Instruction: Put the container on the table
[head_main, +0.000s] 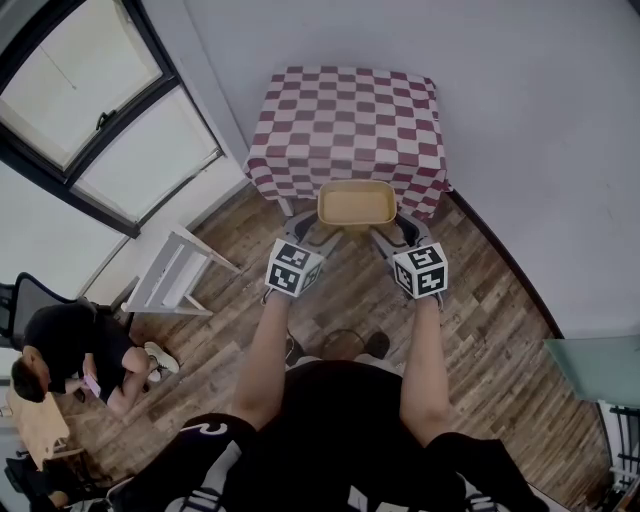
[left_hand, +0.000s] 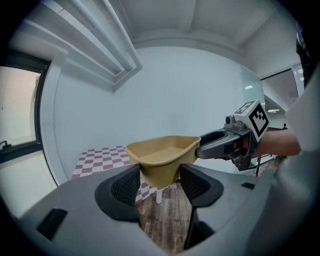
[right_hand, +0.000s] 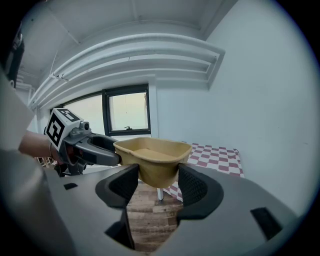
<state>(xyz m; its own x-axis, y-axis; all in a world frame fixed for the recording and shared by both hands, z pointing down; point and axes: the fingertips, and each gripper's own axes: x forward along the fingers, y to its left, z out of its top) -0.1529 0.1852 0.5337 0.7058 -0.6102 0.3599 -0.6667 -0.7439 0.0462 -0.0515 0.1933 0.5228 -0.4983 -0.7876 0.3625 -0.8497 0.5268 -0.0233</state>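
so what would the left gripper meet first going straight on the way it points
The left gripper holds the container in its fingers; beyond that, probably the near edge of the checked table, though depth is unclear.

Jaws of left gripper (left_hand: 160, 183) clamp tan container (left_hand: 162, 151); right gripper (left_hand: 218, 145) opposite.

Container (head_main: 356, 207) matt plastic; table (head_main: 345, 125) cloth-covered; floor (head_main: 490, 320) wood planks.
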